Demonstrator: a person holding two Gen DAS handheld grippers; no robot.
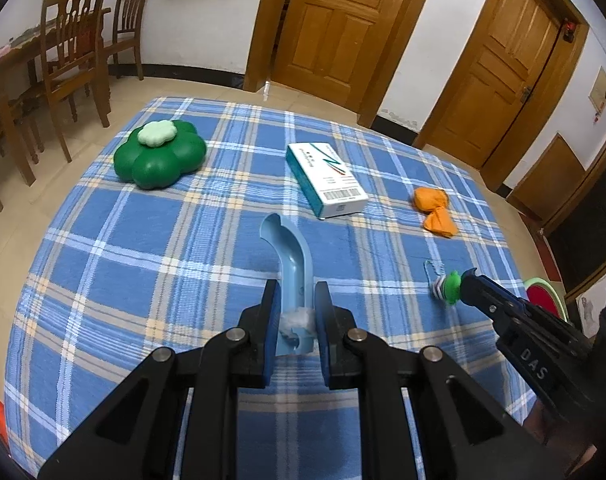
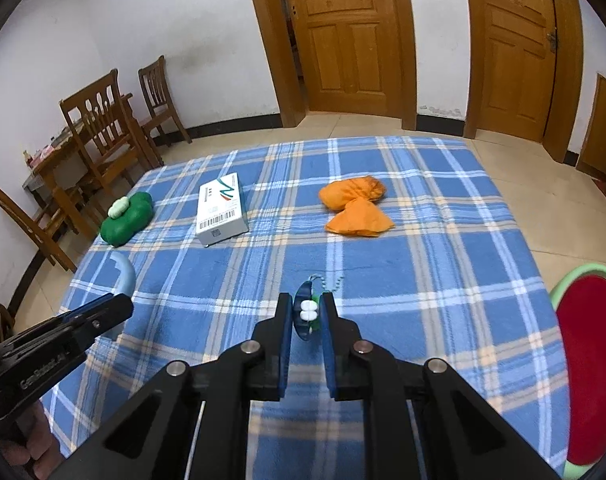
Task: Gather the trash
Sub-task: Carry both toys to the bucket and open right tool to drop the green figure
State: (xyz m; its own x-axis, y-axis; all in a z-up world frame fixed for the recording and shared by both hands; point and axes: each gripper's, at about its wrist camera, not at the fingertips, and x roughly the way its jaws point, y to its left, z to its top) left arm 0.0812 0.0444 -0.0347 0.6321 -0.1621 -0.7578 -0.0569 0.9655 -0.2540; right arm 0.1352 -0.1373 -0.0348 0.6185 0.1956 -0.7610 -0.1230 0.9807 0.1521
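Note:
My left gripper (image 1: 297, 300) is shut on a light-blue curved plastic handle (image 1: 289, 256) that sticks out forward over the blue plaid tablecloth (image 1: 143, 248). A bit of white fluff (image 1: 297, 317) sits between the pads. In the right wrist view, my right gripper (image 2: 306, 310) is shut on a small green-and-blue keychain charm (image 2: 305, 314) with white beads, and its bead chain (image 2: 337, 284) trails ahead. The left wrist view shows the same charm (image 1: 449, 285) at the right gripper's tips (image 1: 469, 280), just above the cloth.
Further back on the cloth lie a green flower-shaped container (image 1: 161, 156), a white-and-teal box (image 1: 327, 178) and a crumpled orange wrapper (image 2: 357, 206). A red seat with a green rim (image 2: 591, 360) stands by the table's right edge. Wooden chairs (image 1: 75, 52) stand at the left.

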